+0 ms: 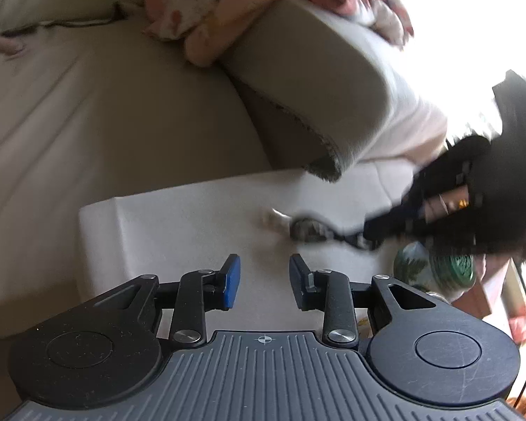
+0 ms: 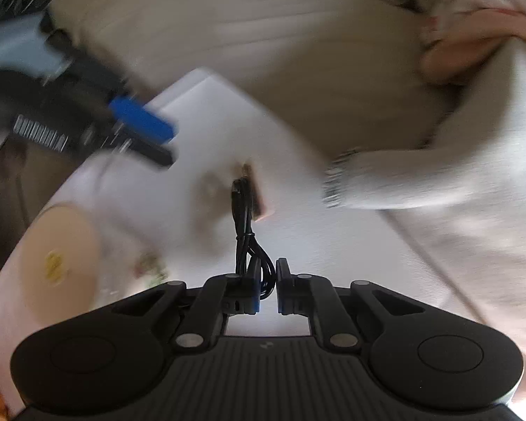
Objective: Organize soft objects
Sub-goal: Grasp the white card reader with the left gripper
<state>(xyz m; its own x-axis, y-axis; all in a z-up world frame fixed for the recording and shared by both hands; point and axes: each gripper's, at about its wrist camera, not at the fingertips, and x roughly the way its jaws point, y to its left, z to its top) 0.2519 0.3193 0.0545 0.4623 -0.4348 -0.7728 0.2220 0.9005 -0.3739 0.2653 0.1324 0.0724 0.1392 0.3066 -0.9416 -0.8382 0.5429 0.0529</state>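
Beige sofa cushions [image 1: 87, 105] fill the left wrist view, with a white table [image 1: 193, 217] near. On it a black cable [image 1: 329, 235] is stretched left to right (blurred). The left gripper [image 1: 264, 282] is angled down above the table, jaws spread, empty.

Seen from the right wrist, the cable [image 2: 243, 231] runs near to far. The right gripper [image 2: 268, 289], pointing steeply down, is pinched on its looped end.
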